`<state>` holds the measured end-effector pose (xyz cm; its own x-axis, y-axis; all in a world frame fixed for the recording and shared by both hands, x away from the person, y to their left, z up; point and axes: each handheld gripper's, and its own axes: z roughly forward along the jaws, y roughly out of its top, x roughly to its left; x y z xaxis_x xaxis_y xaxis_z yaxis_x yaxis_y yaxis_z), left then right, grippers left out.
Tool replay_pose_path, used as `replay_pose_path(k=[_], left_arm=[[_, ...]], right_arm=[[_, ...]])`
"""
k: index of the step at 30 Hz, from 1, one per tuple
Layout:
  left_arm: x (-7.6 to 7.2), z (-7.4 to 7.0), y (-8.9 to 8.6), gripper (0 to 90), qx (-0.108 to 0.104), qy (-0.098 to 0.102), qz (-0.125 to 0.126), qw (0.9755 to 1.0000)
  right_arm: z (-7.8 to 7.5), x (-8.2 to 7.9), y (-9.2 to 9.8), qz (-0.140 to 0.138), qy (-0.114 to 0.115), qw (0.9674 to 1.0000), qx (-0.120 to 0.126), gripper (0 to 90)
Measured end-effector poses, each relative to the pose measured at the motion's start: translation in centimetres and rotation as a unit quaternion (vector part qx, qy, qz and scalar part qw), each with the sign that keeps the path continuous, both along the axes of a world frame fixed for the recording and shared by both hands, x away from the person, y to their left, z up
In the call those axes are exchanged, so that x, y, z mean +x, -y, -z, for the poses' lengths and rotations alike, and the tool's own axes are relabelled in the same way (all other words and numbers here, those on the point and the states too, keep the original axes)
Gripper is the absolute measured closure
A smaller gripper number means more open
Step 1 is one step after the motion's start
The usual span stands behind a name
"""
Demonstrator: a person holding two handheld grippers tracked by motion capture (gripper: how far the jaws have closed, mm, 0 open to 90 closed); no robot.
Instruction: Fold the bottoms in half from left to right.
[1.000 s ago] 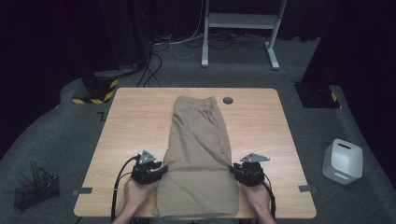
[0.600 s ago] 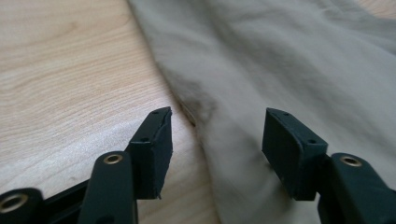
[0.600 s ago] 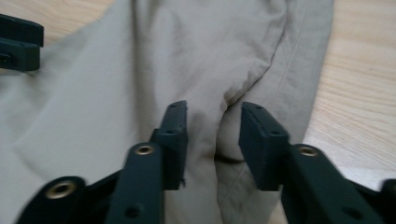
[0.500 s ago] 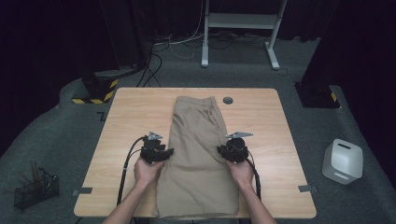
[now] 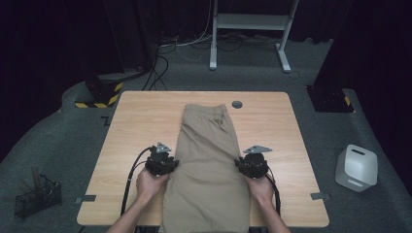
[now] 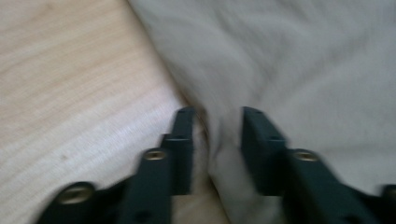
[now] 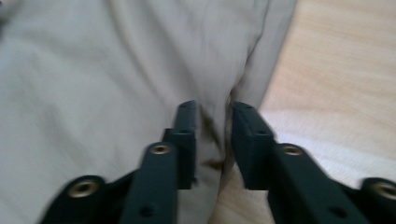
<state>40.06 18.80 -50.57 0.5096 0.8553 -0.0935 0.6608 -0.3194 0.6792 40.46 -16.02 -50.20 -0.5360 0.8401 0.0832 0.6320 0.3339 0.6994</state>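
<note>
Khaki trousers (image 5: 206, 145) lie folded lengthwise down the middle of the wooden table (image 5: 141, 116). My left gripper (image 5: 164, 161) is at their left edge. In the left gripper view its jaws (image 6: 217, 116) straddle a raised fold of cloth (image 6: 280, 70) at that edge and have just been closing; a gap still shows beside the left jaw. My right gripper (image 5: 248, 163) is at the right edge. In the right gripper view its jaws (image 7: 215, 109) have just been opening, with a ridge of cloth (image 7: 116, 70) standing between them.
A small dark round disc (image 5: 237, 104) sits in the table beyond the waistband. A white box (image 5: 356, 167) stands on the floor at the right and a wire basket (image 5: 36, 196) at the left. Bare wood lies on both sides of the trousers.
Both hands moved up along the trouser edges from the near end. In the last half second the right gripper drew back toward me and outward. The cloth lies much as before.
</note>
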Motion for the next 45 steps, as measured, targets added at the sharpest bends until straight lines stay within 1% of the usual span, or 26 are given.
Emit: replay_pose_path(k=[2, 3, 4, 6, 8, 9, 10, 12, 13, 15, 17, 21, 23, 24, 25, 26, 30, 31, 34, 36, 38, 40, 41, 43, 44, 45], left_arm=[[0.5, -0.3, 0.0, 53.6, -0.011, 0.010, -0.014, 0.9998], [0.9, -0.4, 0.1, 50.0, -0.010, 0.013, -0.019, 0.9997], [1.2, -0.4, 0.3, 48.7, -0.009, 0.015, -0.020, 0.9996], [1.8, -0.1, 0.7, 48.7, -0.010, 0.017, -0.023, 0.9995], [2.3, 0.5, 1.0, 52.8, -0.006, 0.007, -0.024, 0.9997], [2.4, 0.8, 1.0, 57.0, -0.003, 0.000, -0.022, 0.9997], [2.2, 1.0, 1.0, 60.1, 0.003, 0.013, -0.021, 0.9997], [2.1, 0.9, 0.9, 73.3, 0.002, 0.010, -0.018, 0.9998], [1.9, 0.9, 0.8, 77.0, 0.013, 0.012, -0.013, 0.9998], [1.3, 0.9, 0.8, 85.7, 0.012, 0.012, -0.008, 0.9998], [-0.1, 0.8, 0.9, 87.8, 0.025, 0.019, 0.007, 0.9995], [-2.8, 0.8, 0.6, 88.0, 0.021, 0.010, 0.025, 0.9994], [-3.1, 0.7, 0.6, 86.0, 0.021, 0.011, 0.026, 0.9994], [-3.0, 0.6, 0.5, 80.8, 0.017, 0.016, 0.021, 0.9995], [-2.6, 0.5, 0.3, 73.4, 0.010, 0.020, 0.011, 0.9997], [-2.2, 0.4, 0.3, 67.4, 0.002, 0.017, 0.005, 0.9998], [-0.4, 0.2, 0.7, 54.9, -0.011, 0.022, -0.014, 0.9996], [-0.3, 0.2, 0.8, 53.8, -0.010, 0.022, -0.015, 0.9996], [0.4, 0.7, 1.2, 54.0, 0.000, 0.019, -0.018, 0.9996], [0.6, 1.0, 1.4, 56.6, 0.006, 0.016, -0.019, 0.9997], [0.5, 1.0, 1.4, 62.3, 0.013, 0.023, -0.018, 0.9995], [0.4, 1.0, 1.4, 71.7, 0.013, 0.023, -0.012, 0.9996], [0.2, 1.0, 1.4, 77.7, 0.020, 0.026, -0.009, 0.9994], [0.1, 0.9, 1.4, 84.3, 0.026, 0.026, -0.001, 0.9993], [0.0, 0.9, 1.4, 85.9, 0.030, 0.027, 0.001, 0.9992], [0.0, 0.9, 1.4, 86.7, 0.028, 0.026, 0.002, 0.9993]], right_arm=[[-0.5, 0.1, 0.0, 0.004, 0.009, 0.9999, 0.013, 65.3], [-0.8, 0.3, -0.1, 0.005, 0.011, 0.9998, 0.016, 65.3], [-0.9, 0.5, -0.3, 0.007, 0.016, 0.9998, 0.014, 66.5], [-0.8, 1.0, -0.8, 0.008, 0.014, 0.9998, 0.008, 72.1], [-0.4, 1.4, -1.3, 0.009, 0.004, 0.9999, 0.001, 77.8], [0.0, 1.6, -1.4, 0.009, -0.001, 0.9999, -0.004, 80.8], [0.3, 1.6, -1.4, 0.009, -0.003, 0.9999, -0.006, 83.5], [0.7, 1.5, -1.3, 0.008, -0.007, 0.9999, -0.008, 87.6], [0.8, 1.4, -1.2, 0.005, -0.008, 0.9999, -0.010, 88.1], [0.8, 0.7, -1.2, -0.005, -0.008, 0.9999, -0.013, 88.5], [0.8, -0.2, -1.2, -0.018, -0.003, 0.9996, -0.023, 88.5], [0.8, -2.6, -0.7, -0.045, -0.006, 0.9987, -0.023, 87.4], [0.6, -3.2, -0.8, -0.056, -0.007, 0.9978, -0.034, 82.5], [0.5, -3.3, -0.9, -0.064, -0.004, 0.9972, -0.039, 79.1], [0.3, -3.3, -1.0, -0.069, -0.002, 0.9970, -0.036, 76.6], [0.0, -3.1, -1.0, -0.065, -0.001, 0.9976, -0.025, 74.3], [-1.0, -1.7, -1.0, -0.034, 0.018, 0.9992, 0.009, 67.1], [-1.1, -1.0, -1.1, -0.018, 0.018, 0.9996, 0.017, 64.8], [-0.6, 0.6, -1.3, 0.002, 0.009, 0.9998, 0.019, 62.2], [-0.1, 1.4, -1.7, 0.010, 0.000, 0.9999, 0.012, 61.4], [0.4, 1.9, -2.0, 0.015, -0.008, 0.9998, 0.007, 63.0], [1.0, 2.2, -2.5, 0.009, -0.019, 0.9998, -0.004, 77.1], [1.0, 2.1, -2.6, 0.006, -0.010, 0.9999, -0.012, 86.9], [0.6, 1.8, -2.7, 0.000, 0.013, 0.9993, -0.035, 89.7], [0.3, 1.8, -2.4, 0.007, 0.026, 0.9987, -0.044, 89.9], [-0.1, 1.9, -1.8, 0.022, 0.035, 0.9983, -0.040, 90.0]])
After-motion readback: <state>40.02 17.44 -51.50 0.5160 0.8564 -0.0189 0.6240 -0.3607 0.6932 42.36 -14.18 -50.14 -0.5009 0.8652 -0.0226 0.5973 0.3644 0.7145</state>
